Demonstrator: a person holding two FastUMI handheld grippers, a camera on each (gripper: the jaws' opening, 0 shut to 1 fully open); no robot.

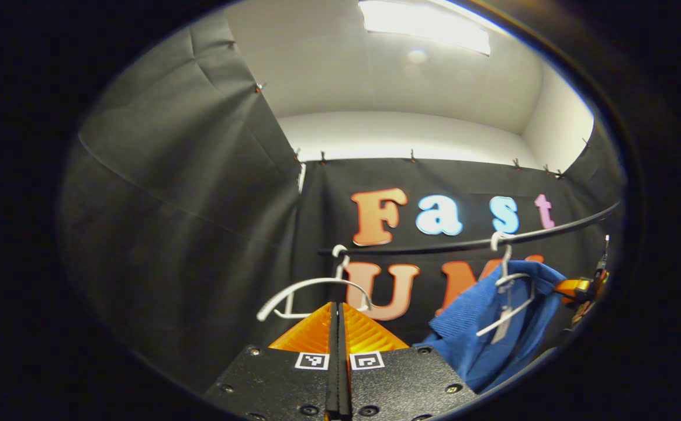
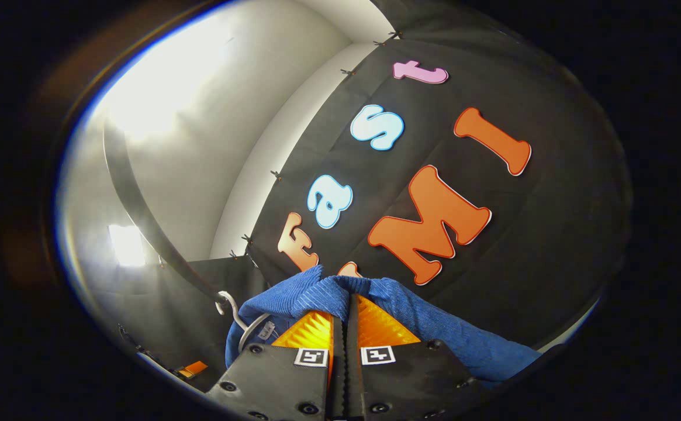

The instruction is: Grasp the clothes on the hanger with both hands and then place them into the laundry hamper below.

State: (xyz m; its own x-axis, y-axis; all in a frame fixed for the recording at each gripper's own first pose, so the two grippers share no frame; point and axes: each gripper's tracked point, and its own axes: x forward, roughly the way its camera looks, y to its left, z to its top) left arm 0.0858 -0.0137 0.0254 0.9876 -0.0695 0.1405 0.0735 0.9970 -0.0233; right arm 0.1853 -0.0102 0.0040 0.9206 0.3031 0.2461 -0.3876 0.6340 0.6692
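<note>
— what's carrying everything here?
— a dark rail [image 1: 550, 233] running across in front of the black cloth wall, curving up toward the right in the left gripper view. in the right gripper view the same rail [image 2: 135, 204] shows as a dark bar sweeping down the left side.
— and what hangs on it?
— two white hangers. the bare hanger [image 1: 311, 292] hooks on near the rail's left end, with nothing on it. the second hanger [image 1: 507, 292] hooks on further right and carries a blue garment [image 1: 480, 327] draped over it, bunched and slipping off one side.
— do the hangers touch?
— no, they hang well apart.
</note>
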